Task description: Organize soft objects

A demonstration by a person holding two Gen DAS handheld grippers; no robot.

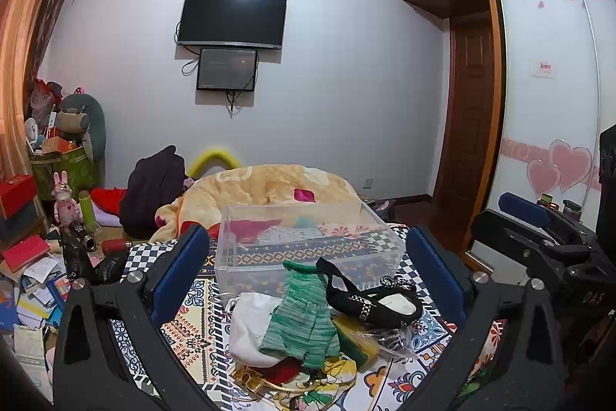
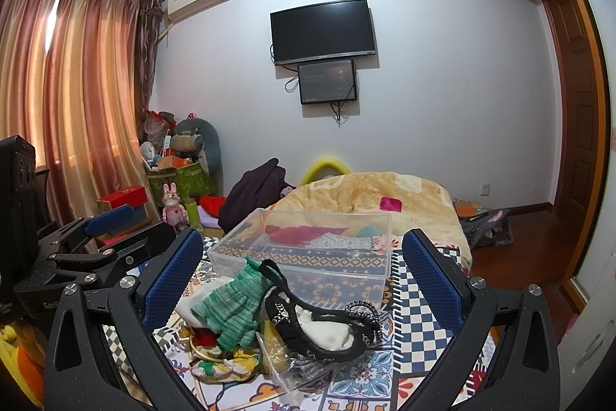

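A pile of soft things lies on the patterned bedspread [image 1: 192, 330]: a green knitted glove [image 1: 304, 318] [image 2: 235, 307], a white cloth [image 1: 250, 326], a black studded slipper [image 1: 377, 303] [image 2: 319, 330] and a floral cloth [image 1: 327, 376]. Behind the pile stands a clear plastic box [image 1: 308, 241] [image 2: 308, 249] with red and pale fabric inside. My left gripper [image 1: 308, 280] is open and empty, its pads either side of the pile. My right gripper [image 2: 304, 280] is open and empty, above the pile. Each gripper shows at the other view's edge.
A beige blanket [image 1: 269, 187] is heaped on the bed behind the box. A dark garment [image 1: 154, 187] lies to its left. Cluttered boxes, books and toys [image 1: 46, 218] fill the floor at left. A wardrobe [image 1: 546, 83] and door stand at right.
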